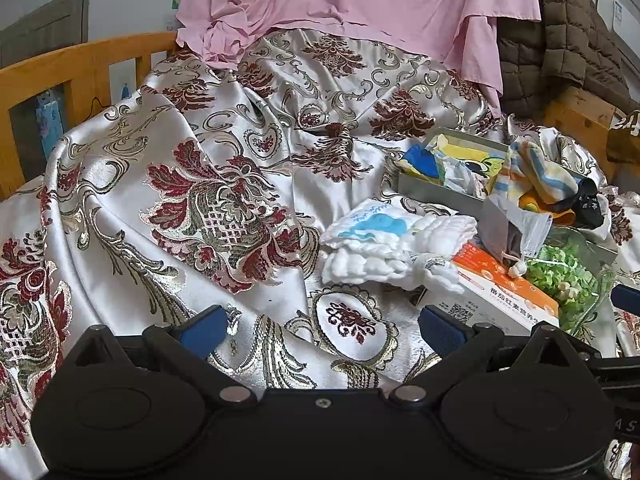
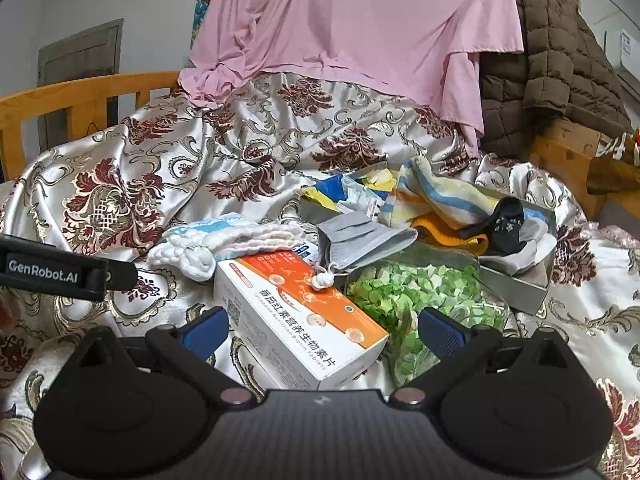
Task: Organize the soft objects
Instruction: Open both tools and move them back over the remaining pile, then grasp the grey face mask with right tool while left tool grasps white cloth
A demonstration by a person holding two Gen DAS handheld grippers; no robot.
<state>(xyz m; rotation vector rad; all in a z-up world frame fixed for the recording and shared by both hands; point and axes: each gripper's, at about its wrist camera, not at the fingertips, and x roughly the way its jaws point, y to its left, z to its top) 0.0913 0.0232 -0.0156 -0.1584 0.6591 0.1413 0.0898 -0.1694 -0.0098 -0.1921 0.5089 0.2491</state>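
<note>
A white quilted cloth with a blue print lies on the patterned satin bedspread. A grey face mask rests over an orange and white box. A striped towel and other cloths fill a grey tray. My left gripper is open and empty, short of the white cloth. My right gripper is open, its jaws on either side of the box's near end.
A clear bag of green pieces lies beside the box. A pink sheet and a brown quilted jacket hang at the back. A wooden bed rail stands on the left.
</note>
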